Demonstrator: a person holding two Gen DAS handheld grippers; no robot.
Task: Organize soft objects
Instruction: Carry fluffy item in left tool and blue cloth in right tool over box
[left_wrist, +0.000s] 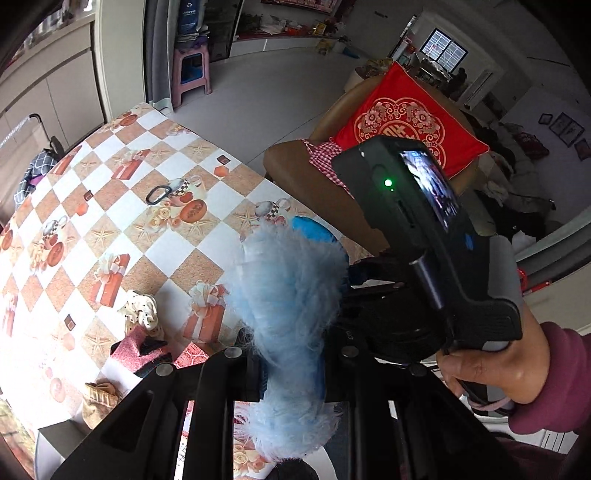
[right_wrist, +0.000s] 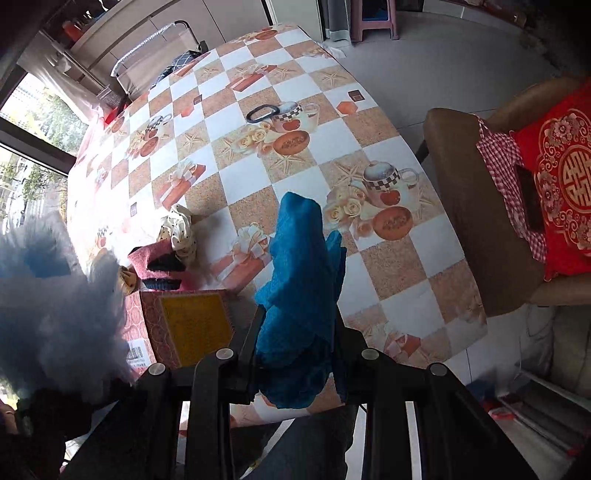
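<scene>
Left wrist view, left to right. A checkered, glossy tablecloth (left_wrist: 110, 206) printed with gift boxes and teapots covers the table. On it, at near left, lie a ribbed tan piece (left_wrist: 98, 400), a pink felt-like piece with a dark band (left_wrist: 138, 352) and a cream dotted scrunchie (left_wrist: 142, 308); a black oval ring (left_wrist: 159, 194) lies farther off.

Your left gripper (left_wrist: 280, 369) is clamped narrowly on a long-haired, pale blue fluffy piece (left_wrist: 284, 295), which rises above the table's near right edge. To its right, your right hand (left_wrist: 491, 373), in a maroon sleeve, grasps the handle of the other device, pointing steeply downward.

Right wrist view, left to right. The fluffy piece blurs the left edge. A patterned box with a yellow top (right_wrist: 188, 325) sits just near of the pink piece. Your right gripper (right_wrist: 299, 354) is closed on a teal knitted cloth (right_wrist: 303, 280), folded and upright, held over the table. A brown chair (right_wrist: 480, 236) with a red embroidered cushion (right_wrist: 561, 177) stands at right.
</scene>
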